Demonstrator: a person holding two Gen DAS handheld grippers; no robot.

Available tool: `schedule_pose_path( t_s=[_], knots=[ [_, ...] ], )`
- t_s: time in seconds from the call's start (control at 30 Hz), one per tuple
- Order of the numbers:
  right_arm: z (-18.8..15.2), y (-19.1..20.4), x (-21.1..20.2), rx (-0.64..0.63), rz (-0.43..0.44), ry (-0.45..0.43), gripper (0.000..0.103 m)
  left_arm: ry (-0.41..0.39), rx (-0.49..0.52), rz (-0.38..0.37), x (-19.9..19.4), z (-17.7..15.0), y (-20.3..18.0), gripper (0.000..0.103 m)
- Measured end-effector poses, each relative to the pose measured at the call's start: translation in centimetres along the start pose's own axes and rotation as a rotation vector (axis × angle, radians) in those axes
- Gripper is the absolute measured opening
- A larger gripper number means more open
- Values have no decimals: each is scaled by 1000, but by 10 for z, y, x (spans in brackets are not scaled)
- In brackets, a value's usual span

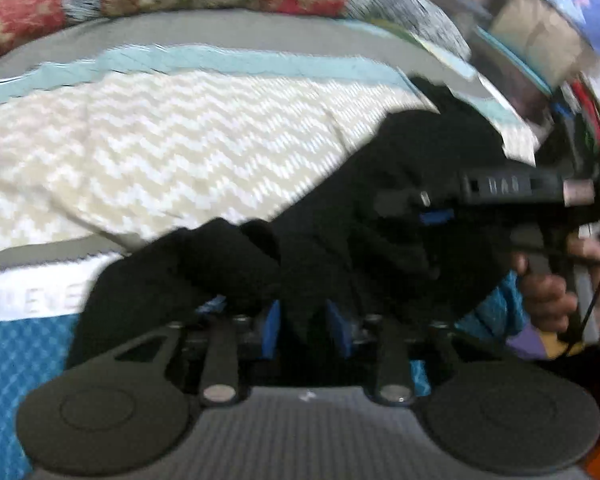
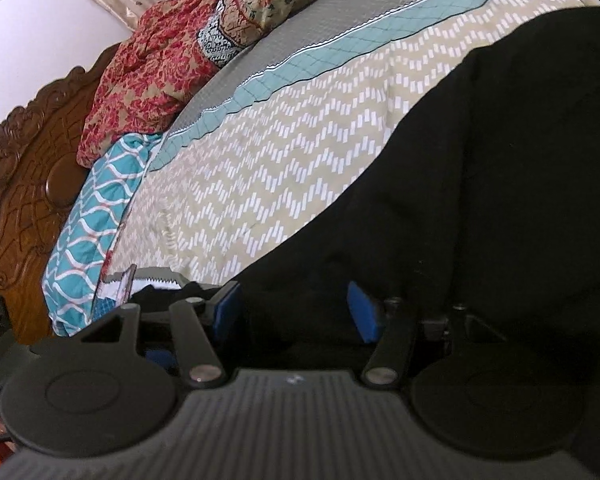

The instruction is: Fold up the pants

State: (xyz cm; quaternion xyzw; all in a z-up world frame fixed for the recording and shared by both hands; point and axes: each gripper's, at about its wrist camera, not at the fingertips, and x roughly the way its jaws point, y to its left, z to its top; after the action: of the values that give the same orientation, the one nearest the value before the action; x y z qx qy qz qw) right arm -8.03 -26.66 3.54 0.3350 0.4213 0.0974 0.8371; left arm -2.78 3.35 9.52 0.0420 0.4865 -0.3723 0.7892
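Observation:
The black pants (image 1: 400, 184) hang bunched above the bed, stretched between my two grippers. My left gripper (image 1: 302, 320) is shut on a fold of the pants, with the cloth draped over its blue pads. In the left wrist view my right gripper (image 1: 432, 210) shows at the right, held by a hand, its tip buried in the black cloth. In the right wrist view the pants (image 2: 480, 180) fill the right half, and my right gripper (image 2: 296, 312) has cloth bunched between its blue pads.
The bed has a beige zigzag cover (image 2: 280, 152) with a teal stripe (image 2: 340, 52) and grey band. Red floral pillows (image 2: 152, 72) and a teal patterned pillow (image 2: 88, 232) lie by the carved wooden headboard (image 2: 24, 184). Boxes (image 1: 540, 32) stand beyond the bed.

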Motion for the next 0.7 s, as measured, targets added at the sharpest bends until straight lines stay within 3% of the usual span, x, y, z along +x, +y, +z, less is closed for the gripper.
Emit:
schedule_pose_path(
  t_s=[0.07,0.23,0.3,0.33,0.43,0.5,0.63,0.7],
  knots=[
    [-1,-2,1,5,6,-6,61,-6,-25,-1,-2,-3,1,46],
    [-1,-3,2,8,9,-12,61,81,29,-17,25,-5,-13,47],
    [-1,-2,2,5,7,-11,61,90,35,-48,31,-1,-17,9],
    [0,-3,1,2,7,-9,61,74,33,-60,30,1,-18,7],
    [7,-4,-7,23,9,-35,61,-106,132,23,2,24,-25,7],
    [18,-3,-22,50,50,-131,61,-249,126,106,-22,48,-13,7],
    [44,-4,-59,110,83,-371,69,-459,-61,298,-49,101,46,7],
    [49,-6,-66,124,83,-425,70,-500,-158,399,-41,116,81,7]
  ],
)
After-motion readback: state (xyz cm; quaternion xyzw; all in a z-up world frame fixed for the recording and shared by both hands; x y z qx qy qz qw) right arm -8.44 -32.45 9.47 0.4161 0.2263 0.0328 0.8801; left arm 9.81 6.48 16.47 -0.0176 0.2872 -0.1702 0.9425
